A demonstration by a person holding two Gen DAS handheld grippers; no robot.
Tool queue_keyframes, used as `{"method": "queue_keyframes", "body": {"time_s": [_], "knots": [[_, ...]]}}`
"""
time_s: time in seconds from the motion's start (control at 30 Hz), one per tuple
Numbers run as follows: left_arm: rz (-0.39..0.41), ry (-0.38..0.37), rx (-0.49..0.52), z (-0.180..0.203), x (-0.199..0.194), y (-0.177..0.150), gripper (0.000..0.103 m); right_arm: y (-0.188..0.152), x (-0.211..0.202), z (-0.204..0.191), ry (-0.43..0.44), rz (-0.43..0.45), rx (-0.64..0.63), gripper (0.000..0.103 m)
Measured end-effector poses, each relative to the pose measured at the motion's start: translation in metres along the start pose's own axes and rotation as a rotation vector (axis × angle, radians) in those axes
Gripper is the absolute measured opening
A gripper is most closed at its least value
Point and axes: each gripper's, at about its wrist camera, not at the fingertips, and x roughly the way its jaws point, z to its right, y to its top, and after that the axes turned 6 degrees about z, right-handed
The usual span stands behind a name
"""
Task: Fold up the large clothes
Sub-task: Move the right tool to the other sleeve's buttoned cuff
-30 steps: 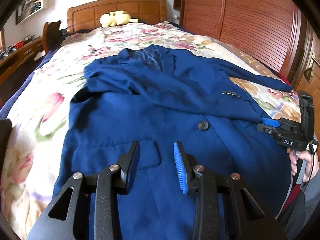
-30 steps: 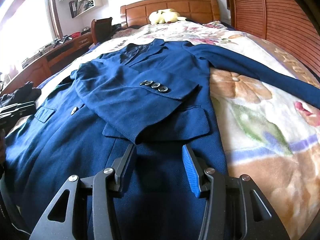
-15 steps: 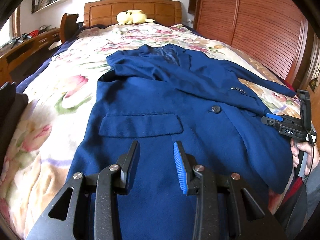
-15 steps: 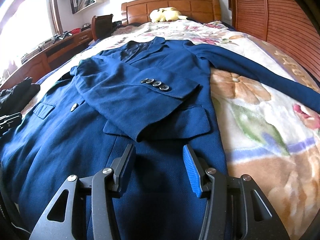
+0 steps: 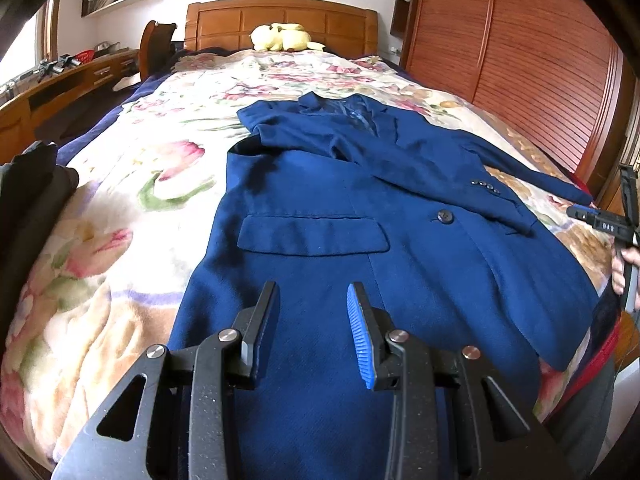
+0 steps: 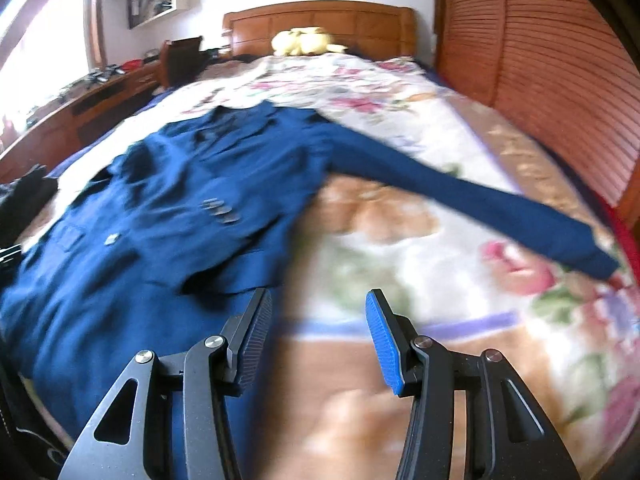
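A dark blue suit jacket (image 5: 360,240) lies face up on the flowered bedspread (image 5: 140,208), collar toward the headboard. One sleeve is folded across its chest; the other sleeve (image 6: 500,208) stretches out over the bedspread toward the wardrobe side. My left gripper (image 5: 312,332) hovers above the jacket's lower left front, below the flap pocket (image 5: 312,236), jaws apart with nothing between them. My right gripper (image 6: 318,336) hangs over the jacket's right hem edge and bare bedspread, jaws apart and empty; its view is blurred. The right gripper (image 5: 600,220) also shows at the left wrist view's right edge, held by a hand.
A yellow plush toy (image 5: 284,38) sits at the wooden headboard (image 5: 280,16). A slatted wooden wardrobe (image 5: 520,72) runs along the right side of the bed. A desk (image 5: 60,84) and chair stand left. Dark clothing (image 5: 28,200) lies at the bed's left edge.
Both views have shifted: the left gripper slid left along the jacket's hem, and the right gripper swung right and rose, now over the hem edge and bedspread. Jaws unchanged.
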Motion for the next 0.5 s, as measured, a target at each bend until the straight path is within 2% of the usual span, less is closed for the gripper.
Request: {"method": "queue_keyframes", "body": {"time_s": [0.27, 0.5], "knots": [[0.009, -0.021, 0.008, 0.004, -0.002, 0.000, 0.036, 0.017, 0.008, 0.109, -0.246, -0.042, 0.052, 0.054], [0.005, -0.032, 0.021, 0.012, -0.003, -0.001, 0.036, 0.031, 0.012, 0.184, -0.360, -0.056, 0.198, 0.066]]}}
